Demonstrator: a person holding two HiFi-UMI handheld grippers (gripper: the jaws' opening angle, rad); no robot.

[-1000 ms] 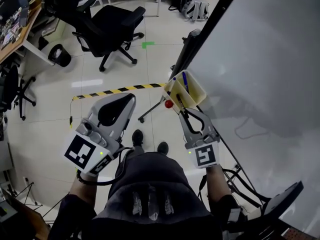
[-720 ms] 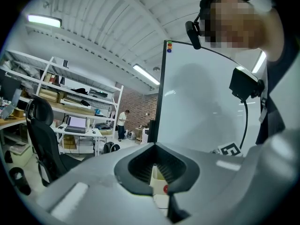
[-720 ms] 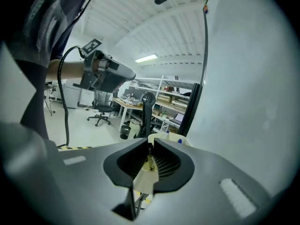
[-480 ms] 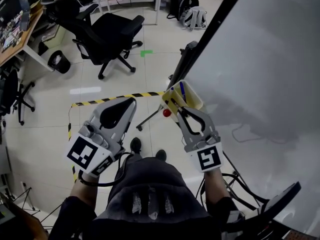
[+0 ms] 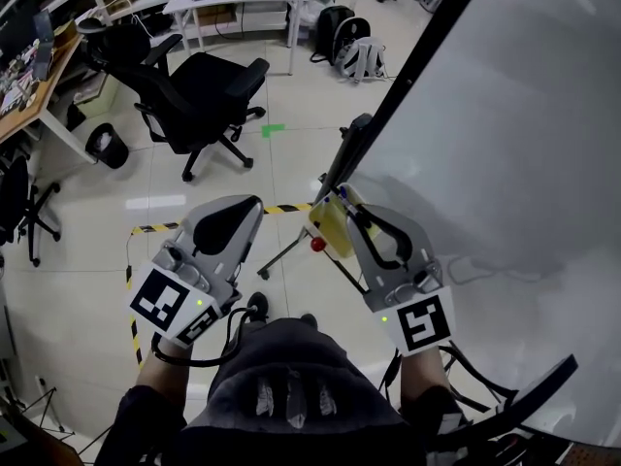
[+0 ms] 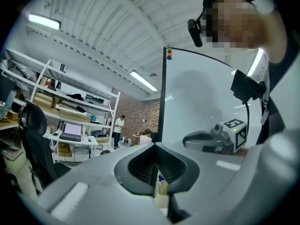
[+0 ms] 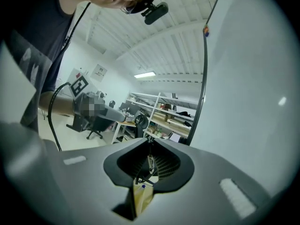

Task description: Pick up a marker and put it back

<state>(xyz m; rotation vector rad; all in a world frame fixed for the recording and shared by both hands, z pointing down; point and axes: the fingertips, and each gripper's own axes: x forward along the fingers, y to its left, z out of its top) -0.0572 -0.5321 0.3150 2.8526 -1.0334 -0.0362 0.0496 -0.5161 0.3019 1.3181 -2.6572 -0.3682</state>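
Marker, as far as the dim slot in the right gripper view lets me judge, is a thin pale stick pinched upright between the jaws of the right gripper. It sits just above the yellow holder, which hangs at the whiteboard's lower edge, about 12 o'clock from the person in the head view. A blue marker stands in that holder. The left gripper has its jaws pressed together on nothing and sits at 9 o'clock of the right one, well apart. The board's black frame edge runs off toward 1 o'clock, close beside the held marker. Open tiled floor spreads from 9 to 12 o'clock, with an office chair at 11 and striped tape at 9.
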